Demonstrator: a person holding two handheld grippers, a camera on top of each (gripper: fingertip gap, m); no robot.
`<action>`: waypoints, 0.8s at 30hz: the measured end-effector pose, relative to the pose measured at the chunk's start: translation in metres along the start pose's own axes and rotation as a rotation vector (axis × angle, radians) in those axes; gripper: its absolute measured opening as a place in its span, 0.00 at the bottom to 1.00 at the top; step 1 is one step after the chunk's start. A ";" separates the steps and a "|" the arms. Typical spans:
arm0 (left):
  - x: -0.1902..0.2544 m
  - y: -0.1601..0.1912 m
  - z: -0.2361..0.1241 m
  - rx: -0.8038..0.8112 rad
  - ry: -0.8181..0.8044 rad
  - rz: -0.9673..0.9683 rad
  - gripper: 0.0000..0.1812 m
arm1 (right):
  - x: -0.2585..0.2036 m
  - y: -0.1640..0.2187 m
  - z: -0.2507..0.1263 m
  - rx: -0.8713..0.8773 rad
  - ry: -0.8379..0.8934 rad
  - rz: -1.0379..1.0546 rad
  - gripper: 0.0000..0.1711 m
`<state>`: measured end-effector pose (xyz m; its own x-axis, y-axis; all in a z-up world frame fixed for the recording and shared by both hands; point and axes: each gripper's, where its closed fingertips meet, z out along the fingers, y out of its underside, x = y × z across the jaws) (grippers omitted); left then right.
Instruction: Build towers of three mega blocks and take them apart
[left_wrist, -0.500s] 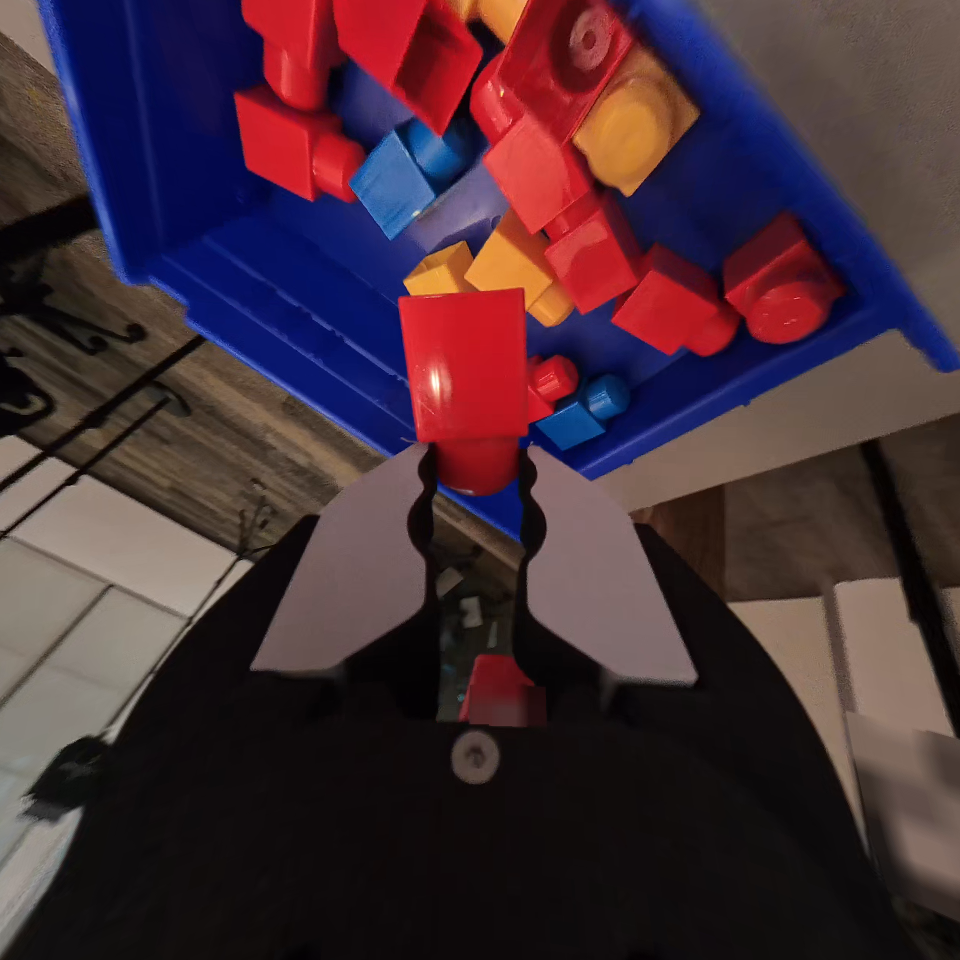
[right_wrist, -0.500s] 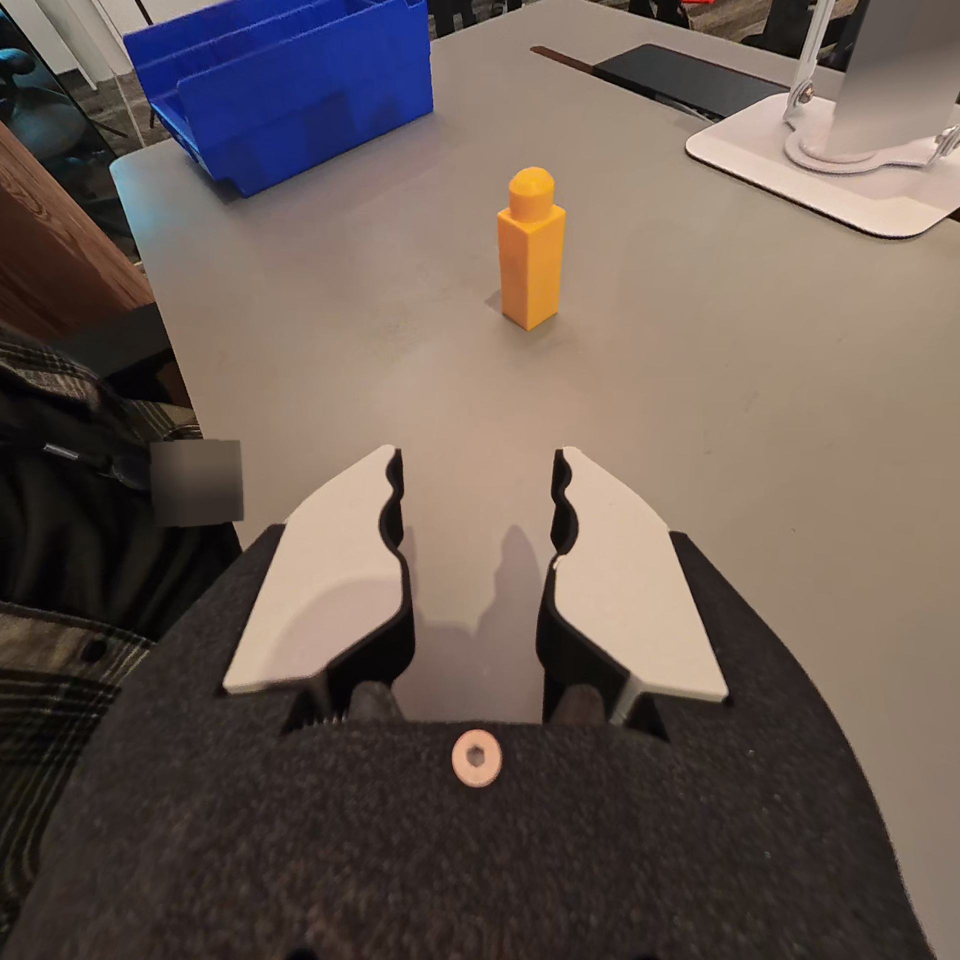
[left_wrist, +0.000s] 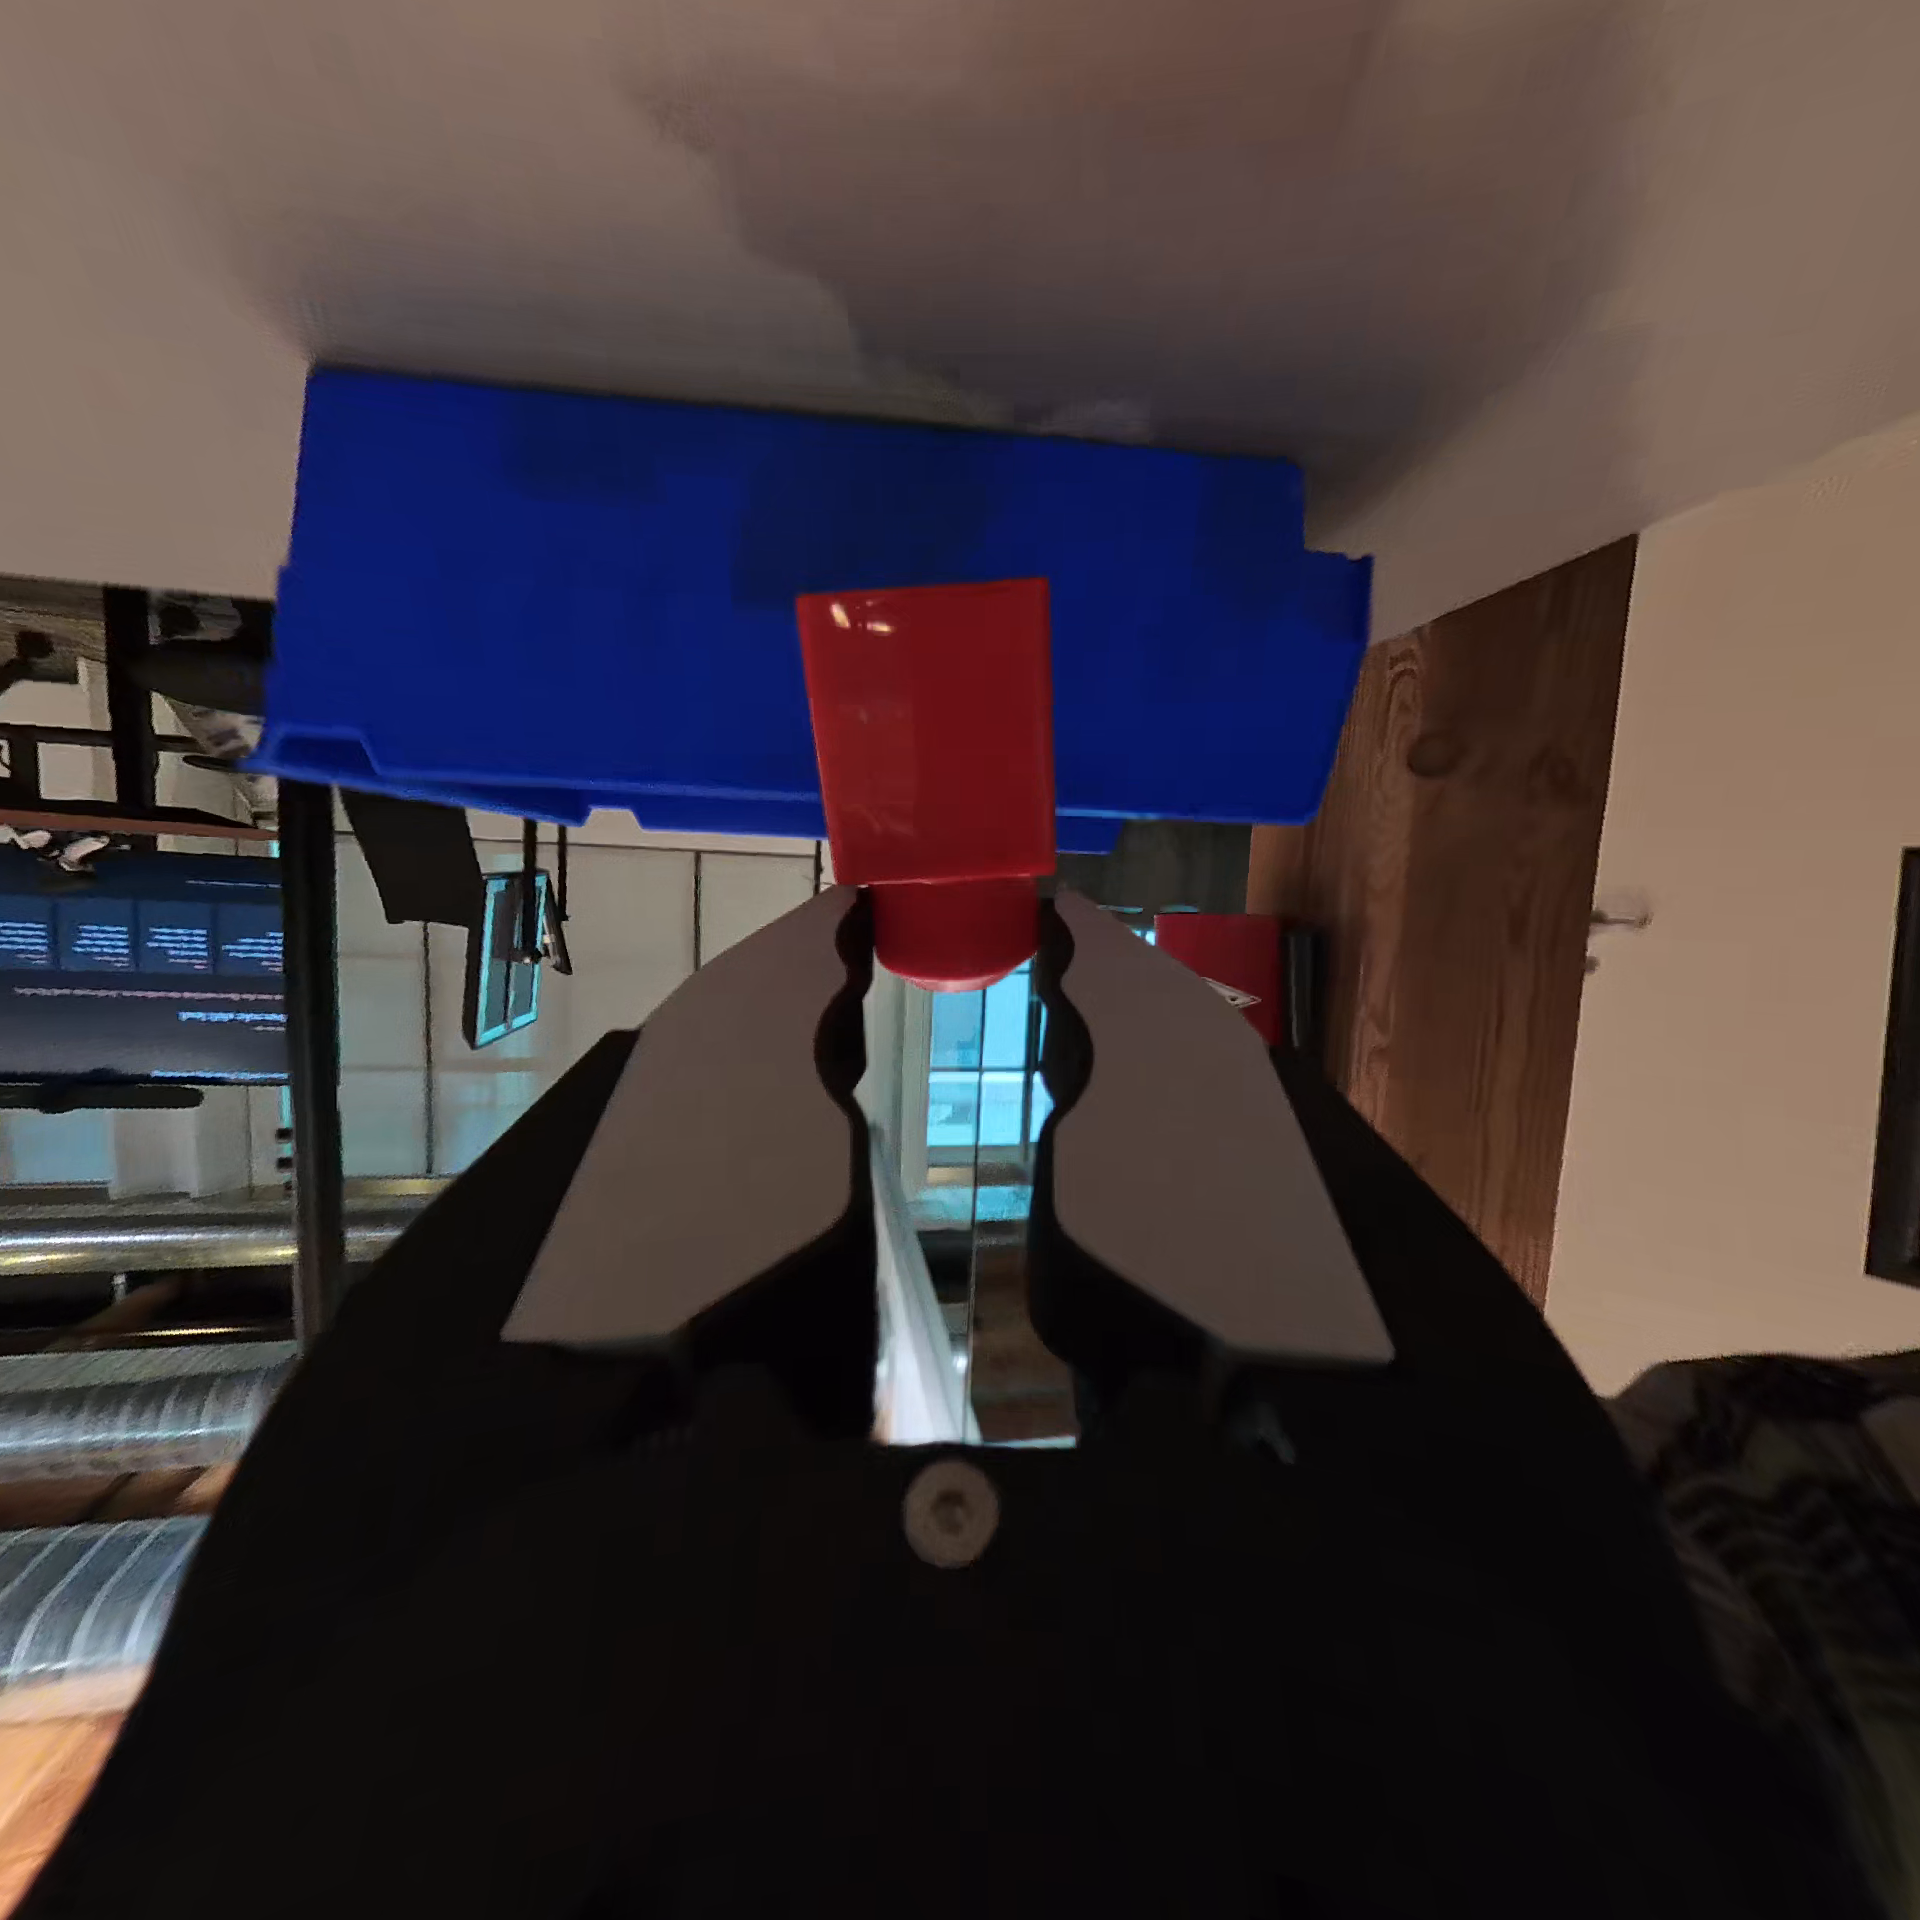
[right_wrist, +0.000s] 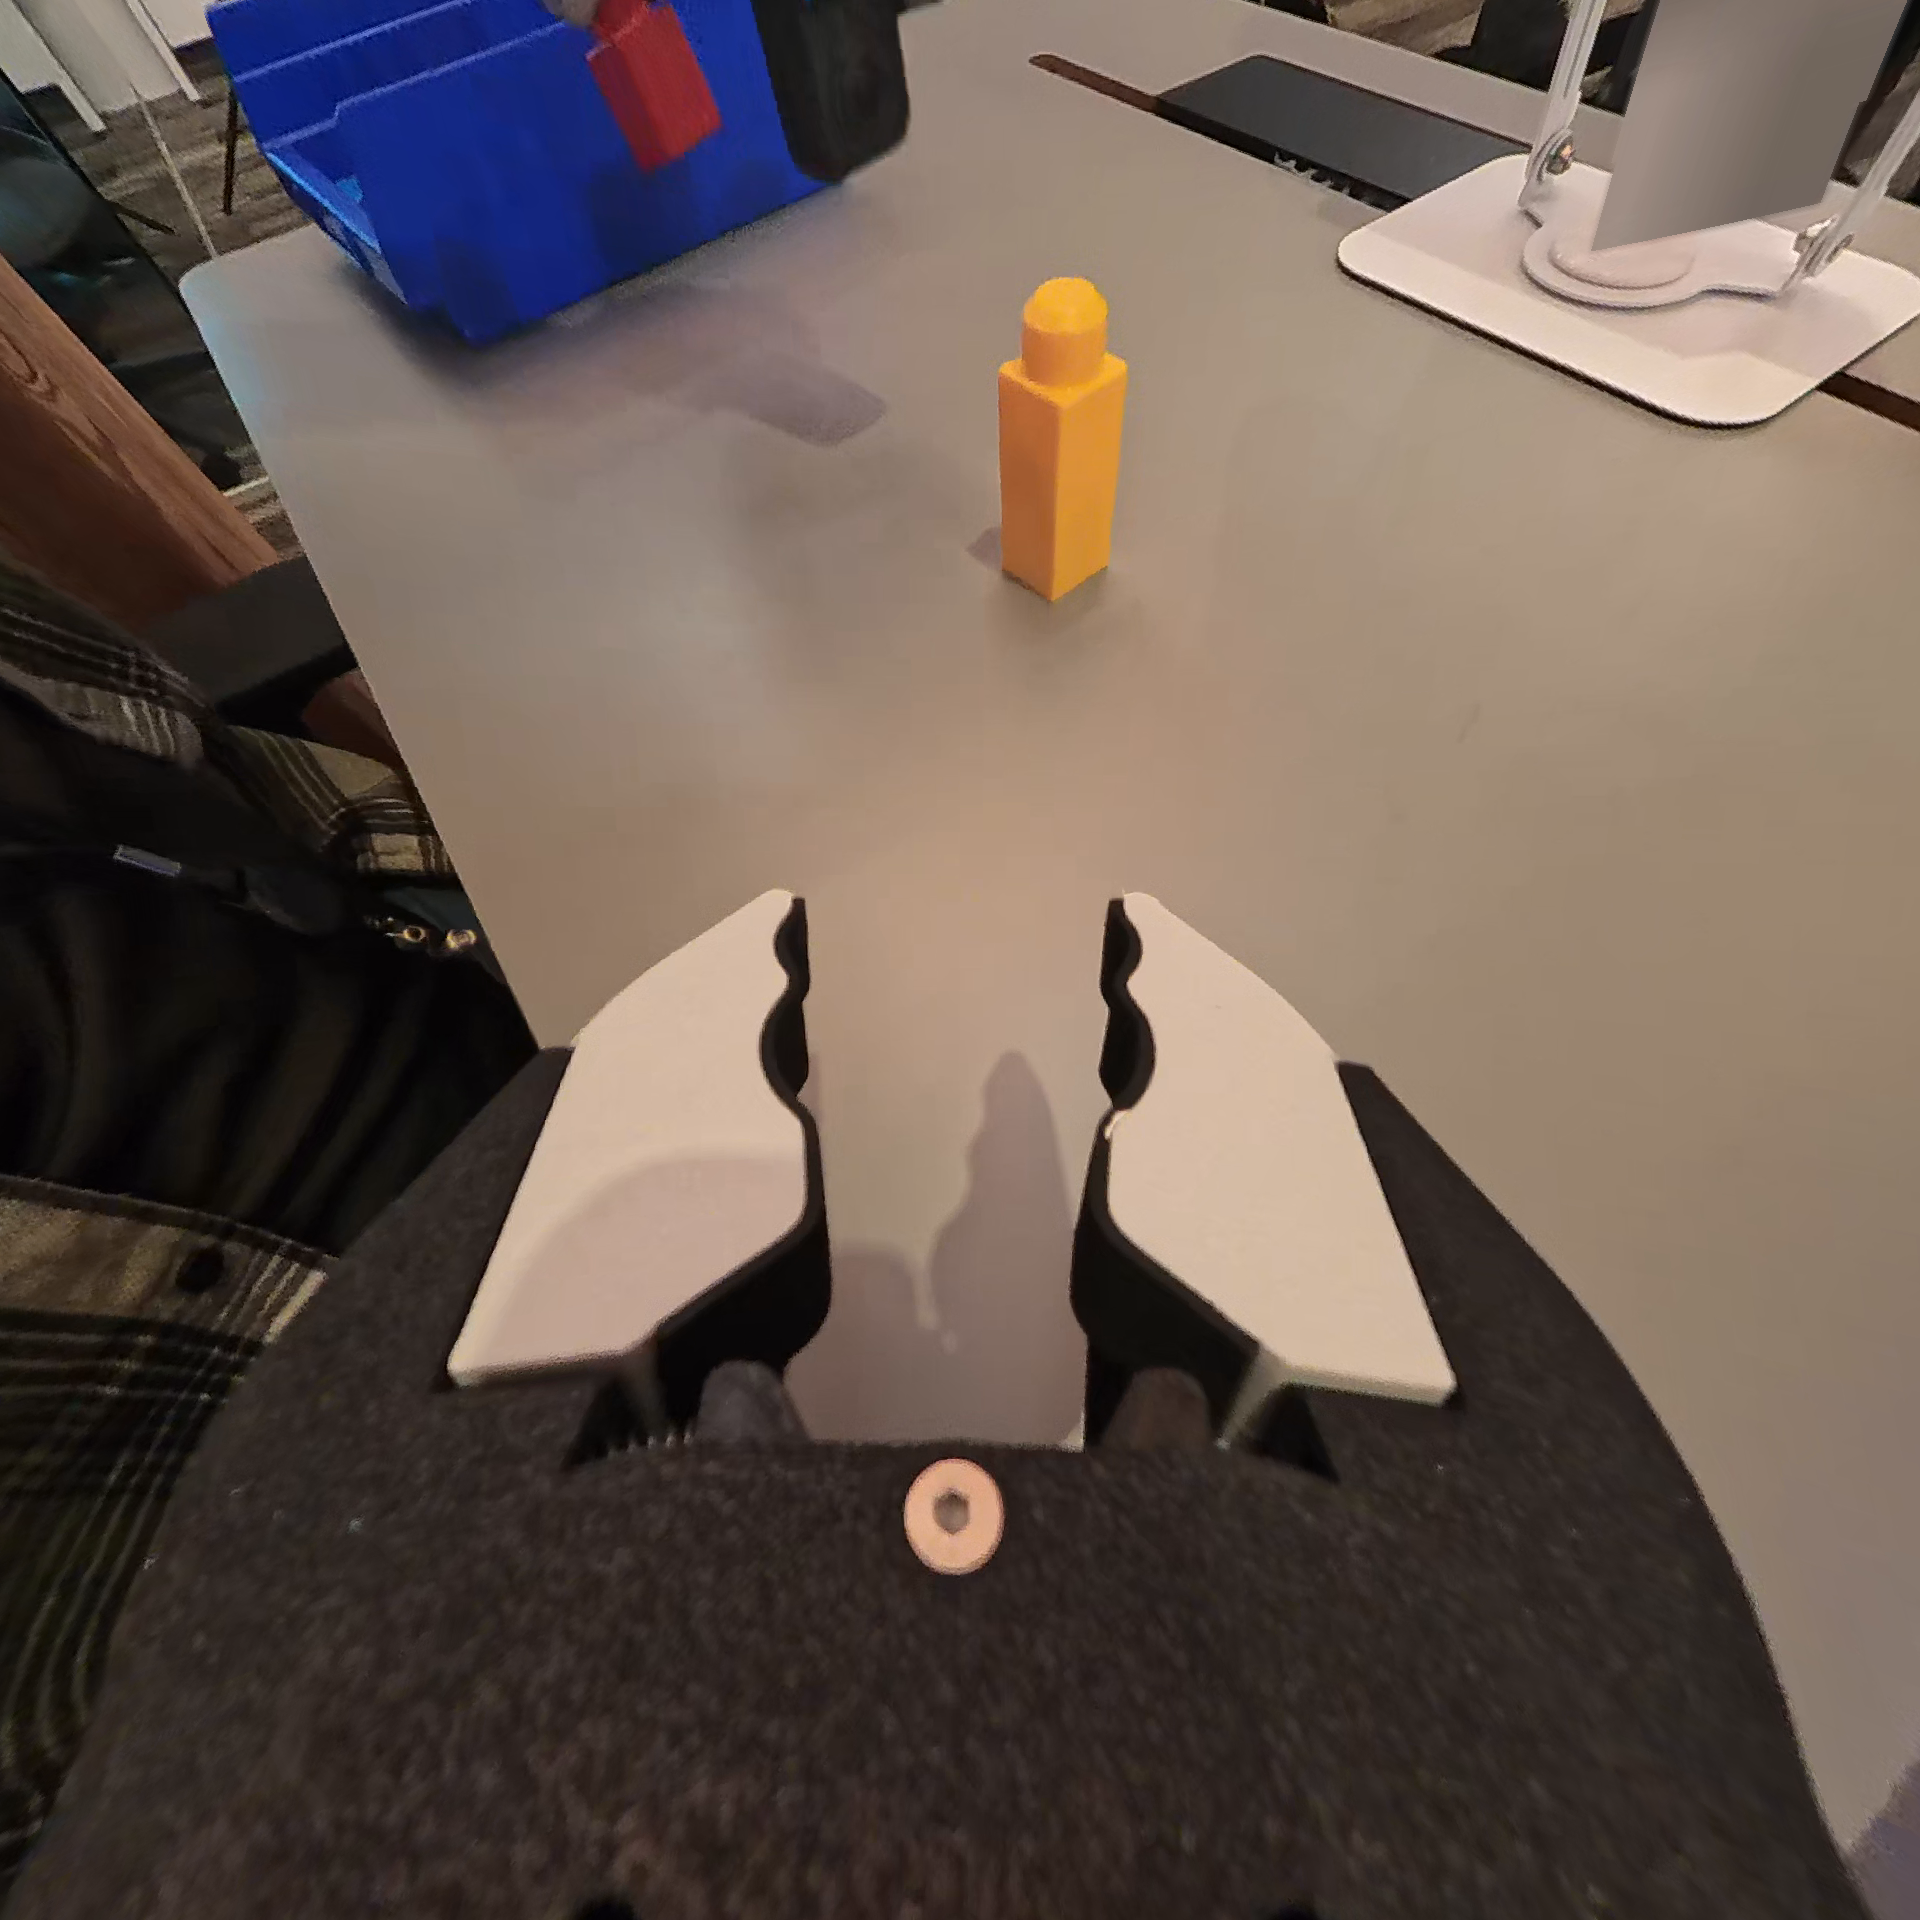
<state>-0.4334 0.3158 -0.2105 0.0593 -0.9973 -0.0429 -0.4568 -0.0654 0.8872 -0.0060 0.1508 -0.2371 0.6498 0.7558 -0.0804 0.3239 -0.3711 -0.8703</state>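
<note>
My left gripper (left_wrist: 948, 920) is shut on the stud of a red block (left_wrist: 930, 727) and holds it in the air beside the blue bin (left_wrist: 582, 634); this view is upside down. In the right wrist view the same red block (right_wrist: 655, 83) hangs in front of the blue bin (right_wrist: 499, 208) at the far left. A yellow stack (right_wrist: 1062, 457) with a round stud on top stands upright on the grey table (right_wrist: 1351, 779). My right gripper (right_wrist: 954, 914) is open and empty, low over the table, well short of the yellow stack.
A white monitor stand (right_wrist: 1621, 281) sits at the far right of the table, with a black slab (right_wrist: 1320, 125) behind it. A person's plaid sleeve (right_wrist: 156, 935) is at the left table edge. A wooden panel (left_wrist: 1455, 883) stands past the bin. From my right tips it is roughly 20 cm to the yellow stack (right_wrist: 1062, 457); from my left, 30 cm.
My left gripper has lifted the red block out of the bin and swung level, so the bin's inside no longer shows. The red block has come into the right wrist view.
</note>
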 end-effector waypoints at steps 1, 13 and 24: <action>-0.001 -0.009 -0.002 -0.012 -0.002 0.015 0.16 | 0.000 0.001 -0.002 -0.001 0.006 0.001 0.32; -0.005 -0.066 -0.008 -0.043 -0.015 0.102 0.16 | 0.004 0.009 -0.009 -0.019 0.014 0.015 0.31; 0.003 -0.086 -0.005 -0.106 -0.032 0.152 0.17 | 0.002 0.010 -0.006 -0.038 0.009 0.013 0.32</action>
<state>-0.3900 0.3191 -0.2848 -0.0318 -0.9961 0.0824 -0.3621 0.0883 0.9280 0.0029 0.1448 -0.2432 0.6600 0.7461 -0.0875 0.3412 -0.4015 -0.8499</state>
